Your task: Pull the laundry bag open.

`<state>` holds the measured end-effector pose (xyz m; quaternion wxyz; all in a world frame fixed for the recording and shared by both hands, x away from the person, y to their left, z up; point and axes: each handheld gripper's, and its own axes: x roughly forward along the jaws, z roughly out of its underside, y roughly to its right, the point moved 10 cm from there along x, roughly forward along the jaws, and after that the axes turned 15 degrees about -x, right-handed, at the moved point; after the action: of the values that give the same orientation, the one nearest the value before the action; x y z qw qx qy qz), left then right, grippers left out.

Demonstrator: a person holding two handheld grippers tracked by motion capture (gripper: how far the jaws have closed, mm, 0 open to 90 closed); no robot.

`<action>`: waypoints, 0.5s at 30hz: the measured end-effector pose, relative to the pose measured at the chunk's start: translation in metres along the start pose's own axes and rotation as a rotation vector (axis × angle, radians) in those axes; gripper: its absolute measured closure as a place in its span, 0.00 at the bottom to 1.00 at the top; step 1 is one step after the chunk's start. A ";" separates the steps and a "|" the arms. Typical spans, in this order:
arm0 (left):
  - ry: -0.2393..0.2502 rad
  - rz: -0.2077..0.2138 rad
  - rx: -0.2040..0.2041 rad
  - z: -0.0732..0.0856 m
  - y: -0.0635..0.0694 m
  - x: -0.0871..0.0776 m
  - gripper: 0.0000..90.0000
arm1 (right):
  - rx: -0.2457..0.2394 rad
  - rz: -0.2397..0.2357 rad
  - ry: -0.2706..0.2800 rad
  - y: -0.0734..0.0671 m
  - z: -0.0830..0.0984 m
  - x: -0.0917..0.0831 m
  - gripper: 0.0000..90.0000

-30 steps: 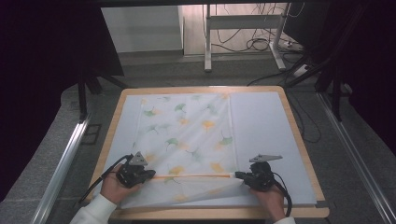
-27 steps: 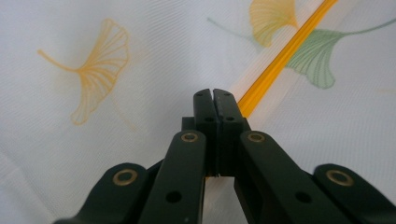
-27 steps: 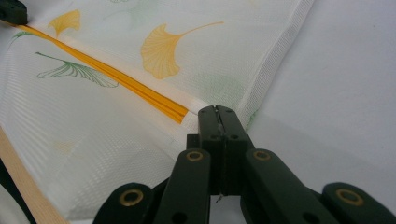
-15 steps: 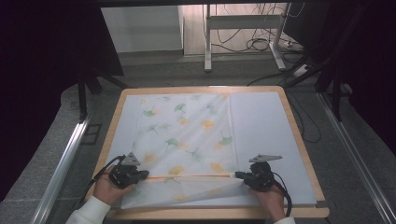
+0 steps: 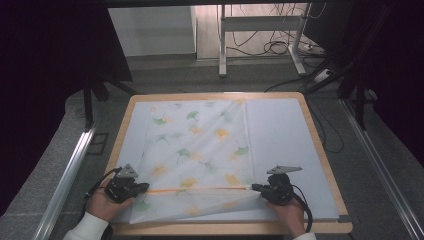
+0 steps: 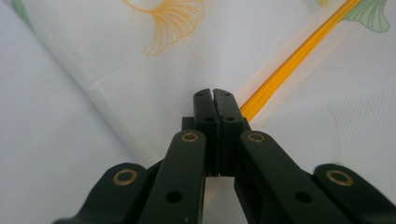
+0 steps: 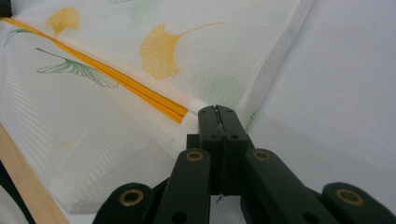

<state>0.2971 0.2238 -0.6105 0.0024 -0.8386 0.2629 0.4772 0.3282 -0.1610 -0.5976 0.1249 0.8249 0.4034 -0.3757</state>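
Observation:
A thin white cloth printed with yellow and green ginkgo leaves lies on the white mat of a wooden table. Its near part is folded over, and an orange hem stripe runs taut between the two grippers. My left gripper is shut on the stripe's left end, its jaws pressed together on the cloth beside the stripe. My right gripper is shut on the right end, where the stripe meets the cloth's corner.
The table's wooden rim runs close under both hands. The bare mat extends to the right of the cloth. Metal rails flank the table on the floor. A desk frame and cables stand beyond the far edge.
The left gripper has slid leftward along the near edge, drawing the orange stripe longer and tauter. The right gripper has stayed where it was.

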 end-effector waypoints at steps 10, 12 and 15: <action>0.026 -0.009 -0.013 0.005 -0.009 -0.007 1.00 | -0.001 0.001 -0.001 0.000 0.000 0.000 1.00; 0.032 -0.005 -0.027 0.006 -0.011 -0.009 1.00 | -0.001 0.000 -0.001 0.000 0.000 0.000 1.00; 0.038 0.006 -0.041 0.007 -0.012 -0.010 1.00 | -0.001 0.001 -0.001 0.000 0.000 0.000 1.00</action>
<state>0.2926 0.2408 -0.6090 -0.0214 -0.8466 0.2555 0.4664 0.3281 -0.1609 -0.5976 0.1258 0.8248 0.4034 -0.3757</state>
